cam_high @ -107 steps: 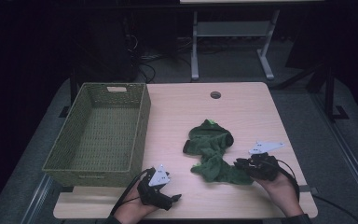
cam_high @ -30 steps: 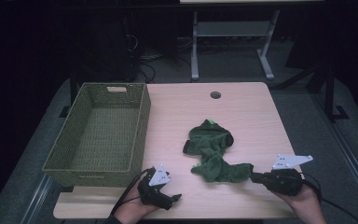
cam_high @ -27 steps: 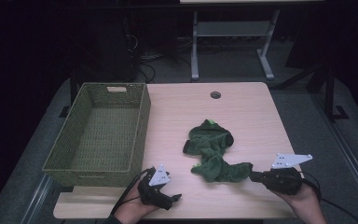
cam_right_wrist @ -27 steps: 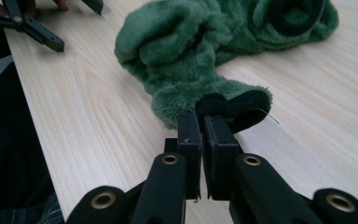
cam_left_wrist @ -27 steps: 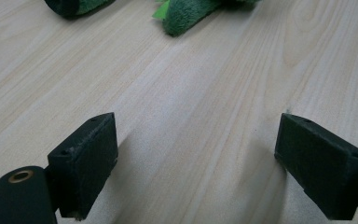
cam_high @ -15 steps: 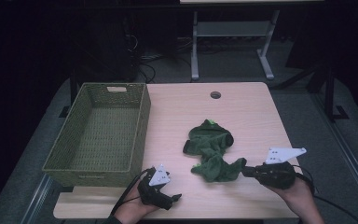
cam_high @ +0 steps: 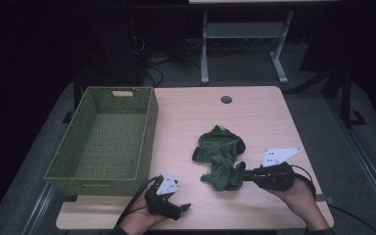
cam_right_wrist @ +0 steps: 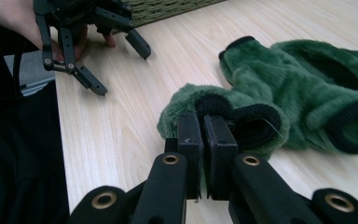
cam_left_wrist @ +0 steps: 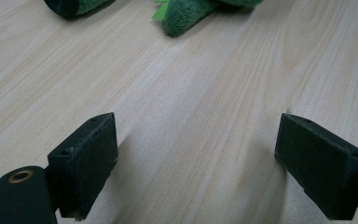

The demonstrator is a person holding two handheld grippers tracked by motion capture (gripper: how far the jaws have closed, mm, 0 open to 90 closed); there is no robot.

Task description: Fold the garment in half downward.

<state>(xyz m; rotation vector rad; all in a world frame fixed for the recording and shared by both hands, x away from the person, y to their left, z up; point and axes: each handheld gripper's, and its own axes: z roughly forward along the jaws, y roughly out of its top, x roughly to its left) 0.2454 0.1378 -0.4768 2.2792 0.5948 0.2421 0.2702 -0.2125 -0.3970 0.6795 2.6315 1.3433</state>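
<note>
A dark green fleece garment (cam_high: 220, 156) with black cuffs lies crumpled right of the table's middle. My right gripper (cam_high: 242, 175) points left at its near edge, shut on a black cuff (cam_right_wrist: 212, 105) that is bunched against the pile. The same garment (cam_right_wrist: 303, 79) spreads beyond the jaws in the right gripper view. At the front edge my left gripper (cam_high: 181, 209) rests open on the wood, nothing between its pads (cam_left_wrist: 88, 158). The garment's tips (cam_left_wrist: 186, 14) lie well ahead of it. The right gripper view also shows the left gripper (cam_right_wrist: 120, 69), held by a hand.
A green woven basket (cam_high: 149, 132) stands empty on the table's left half. The light wood table (cam_high: 254, 112) has a round cable hole (cam_high: 226, 99) near its far edge. Behind it are a metal stand and cables on a dark floor.
My right gripper has moved left and slightly up, carrying the garment's near edge in toward the pile, which is more bunched. The left gripper has stayed put.
</note>
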